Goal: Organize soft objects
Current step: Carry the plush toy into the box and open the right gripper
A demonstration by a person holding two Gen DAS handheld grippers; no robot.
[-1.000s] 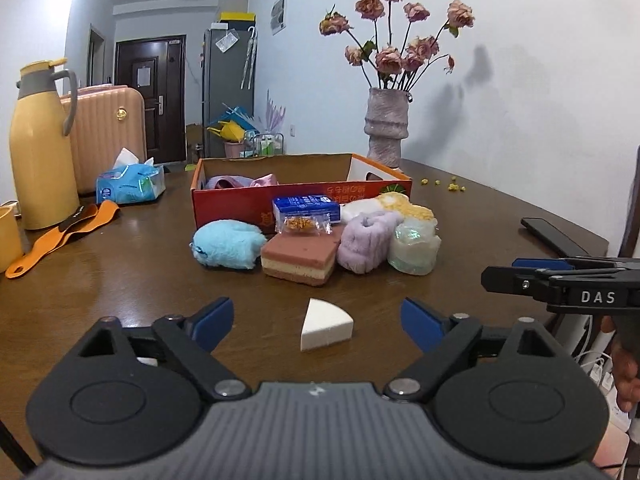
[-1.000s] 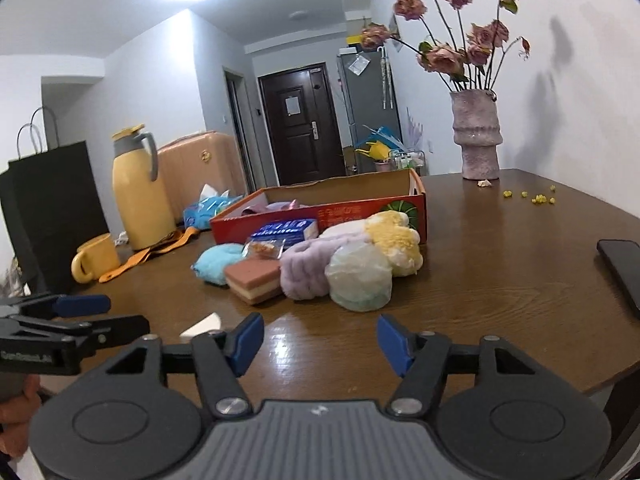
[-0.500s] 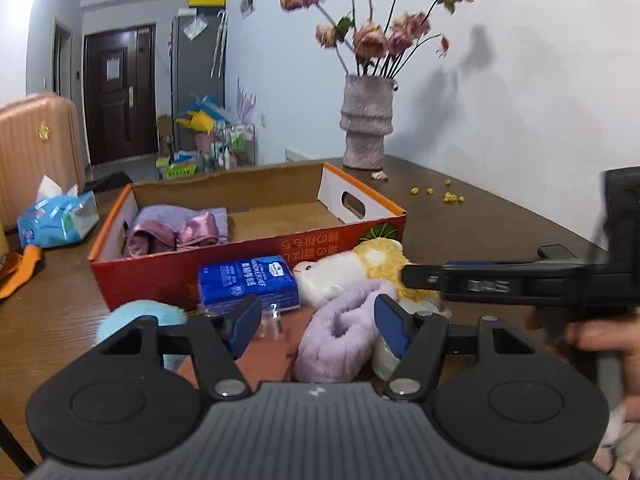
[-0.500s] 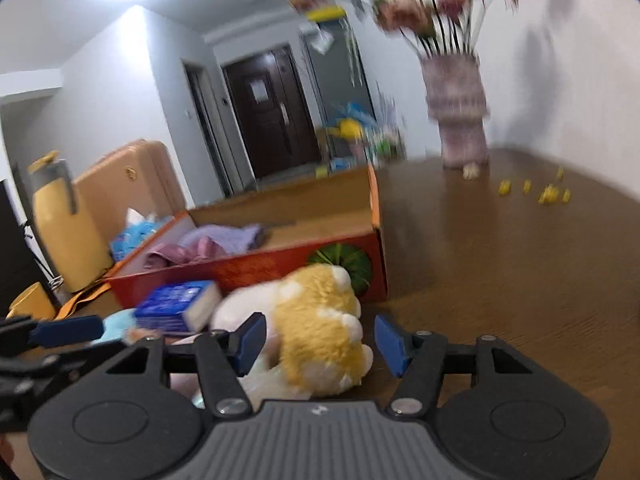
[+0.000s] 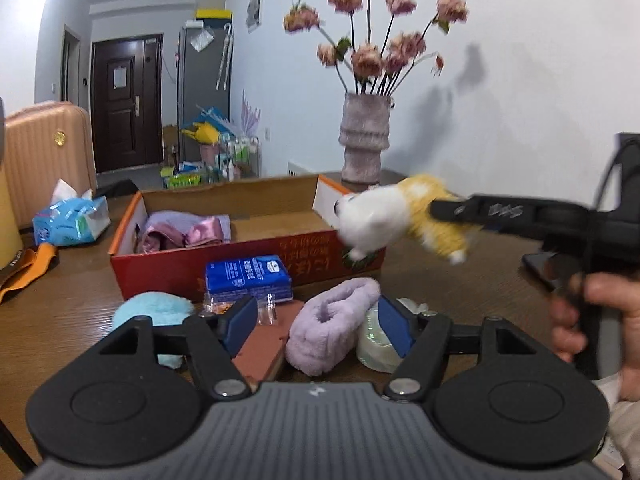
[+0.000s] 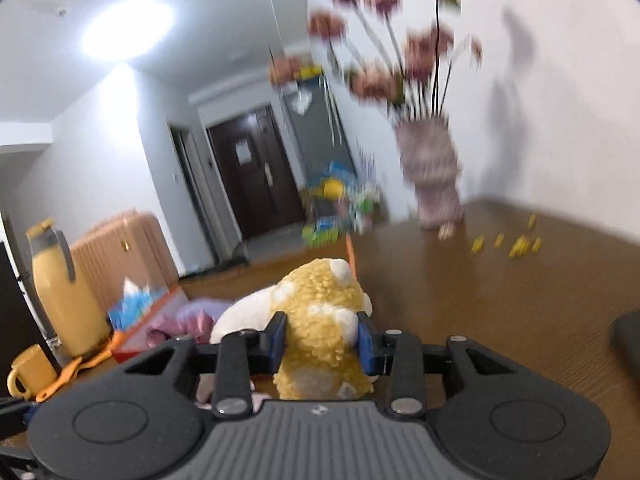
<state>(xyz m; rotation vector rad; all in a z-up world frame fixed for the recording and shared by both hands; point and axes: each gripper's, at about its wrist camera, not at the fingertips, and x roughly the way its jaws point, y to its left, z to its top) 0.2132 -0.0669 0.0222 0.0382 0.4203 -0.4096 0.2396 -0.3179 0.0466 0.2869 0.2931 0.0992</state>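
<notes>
The left wrist view looks forward from low over the bench [image 5: 60, 320], along its own two fingers [image 5: 240, 320], tilted slightly down. It faces the cardboard box [image 5: 248, 248], the flower vase [image 5: 364, 140] and the far doorway, with the pile of soft things close under the lens. The right wrist view sits further right and nearer the vase [image 6: 432, 184], also tilted slightly down, and is blurred. It faces the same doorway and wall. Both views share the plush toy [image 5: 384, 216] [image 6: 320, 312], the box, the vase, the tissue pack [image 5: 72, 216] [image 6: 132, 300] and the suitcase [image 5: 44, 152] [image 6: 120, 248].
</notes>
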